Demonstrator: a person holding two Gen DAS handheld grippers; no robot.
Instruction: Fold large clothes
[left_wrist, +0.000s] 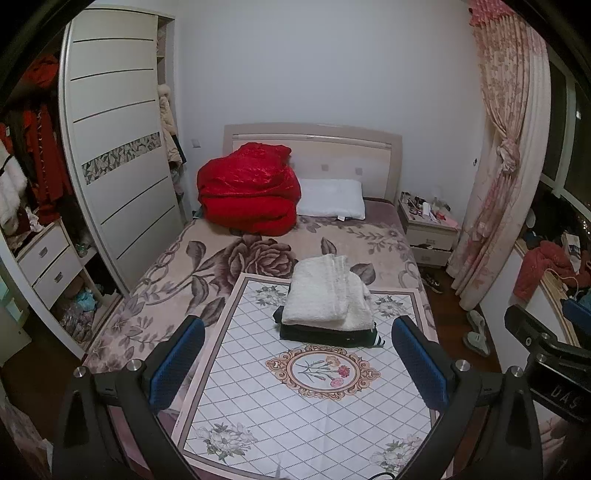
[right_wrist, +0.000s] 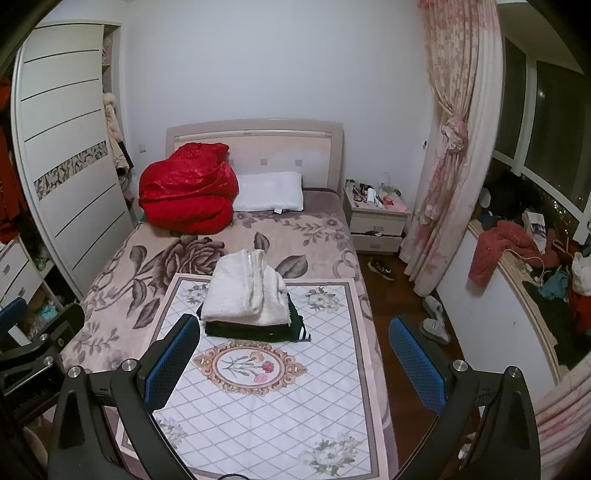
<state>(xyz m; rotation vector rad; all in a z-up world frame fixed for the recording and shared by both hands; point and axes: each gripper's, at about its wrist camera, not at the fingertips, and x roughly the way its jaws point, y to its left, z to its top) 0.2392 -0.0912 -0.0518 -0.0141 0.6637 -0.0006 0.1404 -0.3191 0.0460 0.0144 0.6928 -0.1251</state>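
A folded white fleecy garment (left_wrist: 325, 291) (right_wrist: 245, 288) lies on top of a folded dark green garment (left_wrist: 325, 334) (right_wrist: 258, 330), stacked on a white diamond-pattern mat (left_wrist: 295, 391) (right_wrist: 266, 398) spread over the bed. My left gripper (left_wrist: 297, 363) is held above the mat's near half, open and empty, short of the stack. My right gripper (right_wrist: 293, 360) is open and empty too, its left finger over the mat and its right finger over the floor beside the bed. The right gripper's body (left_wrist: 546, 354) shows at the left wrist view's right edge.
A red quilt (left_wrist: 247, 188) and a white pillow (left_wrist: 330, 199) lie at the headboard. The wardrobe (left_wrist: 118, 147) stands left of the bed, a nightstand (left_wrist: 430, 229) right of it. Slippers (right_wrist: 436, 325) and shoes sit on the wooden floor. Clothes clutter the window ledge (right_wrist: 517, 254).
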